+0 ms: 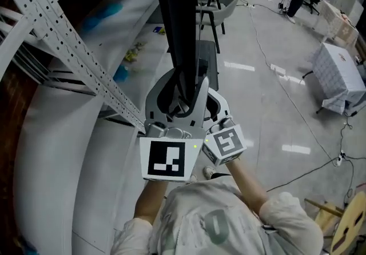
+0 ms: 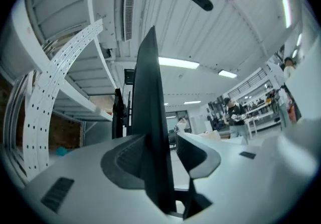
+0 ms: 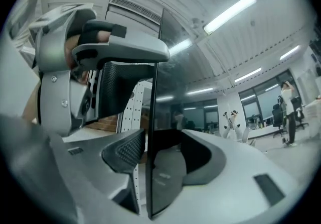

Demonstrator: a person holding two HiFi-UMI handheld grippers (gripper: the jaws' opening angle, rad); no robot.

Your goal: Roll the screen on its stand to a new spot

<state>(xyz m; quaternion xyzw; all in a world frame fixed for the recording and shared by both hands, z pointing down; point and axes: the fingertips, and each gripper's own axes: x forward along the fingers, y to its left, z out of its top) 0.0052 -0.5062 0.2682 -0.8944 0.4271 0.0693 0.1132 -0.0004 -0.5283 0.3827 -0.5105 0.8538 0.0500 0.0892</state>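
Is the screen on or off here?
Apparently off: the thin black glossy screen shows only ceiling-light reflections, no image.

The left gripper [image 2: 159, 140] points up along the screen [image 2: 152, 97], whose thin dark edge rises between the jaws toward the ceiling. The left jaw's dark ribbed pad [image 2: 125, 162] lies against the screen. The right pad [image 2: 198, 156] stands just clear of it, and a sliver of the room shows through the gap. At the left, a white perforated strut [image 2: 55, 80] curves upward beside a white shelf [image 2: 83, 105] and a brick wall [image 2: 67, 130]. Long ceiling lights [image 2: 178, 62] glow overhead. Far to the right, a person [image 2: 232, 112] stands near some desks [image 2: 261, 120].
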